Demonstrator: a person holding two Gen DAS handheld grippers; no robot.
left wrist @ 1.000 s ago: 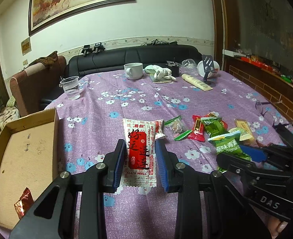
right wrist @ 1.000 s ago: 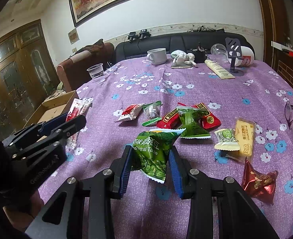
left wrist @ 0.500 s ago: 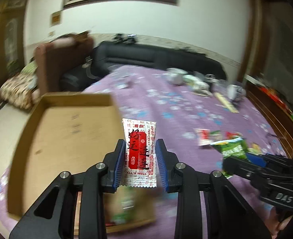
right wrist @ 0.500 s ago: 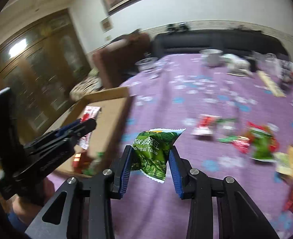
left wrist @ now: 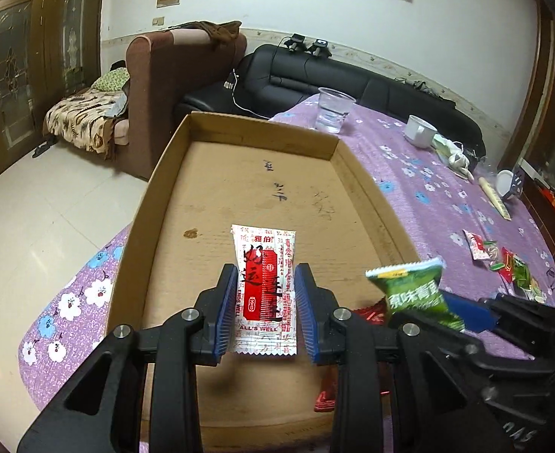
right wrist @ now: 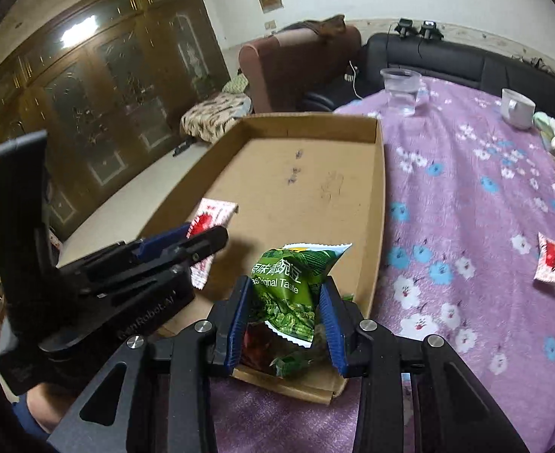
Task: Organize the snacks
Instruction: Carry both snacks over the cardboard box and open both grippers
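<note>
On the purple flowered tablecloth (left wrist: pixel 428 196) before a sofa (left wrist: pixel 334 75), my left tongs (left wrist: pixel 266 302) grip a red-and-white packet (left wrist: pixel 266 283) and my right tongs (right wrist: pixel 285 321) a green bag (right wrist: pixel 288 287) over the cardboard tray (left wrist: pixel 262 128) holding red candies (left wrist: pixel 371 313).

My left gripper (left wrist: pixel 266 302) extends forward with both blue-padded fingers (left wrist: pixel 226 305) closed against the sides of a red-and-white packet (left wrist: pixel 266 287), which stands upright between them. My right gripper (right wrist: pixel 286 321) lies just beside it on the right, its fingers (right wrist: pixel 330 324) pinched on a green packet (right wrist: pixel 288 294) tilted slightly. In the right wrist view, the left gripper's black body points right and forward, and part of my hand (right wrist: pixel 39 409) shows beneath its handle.
</note>
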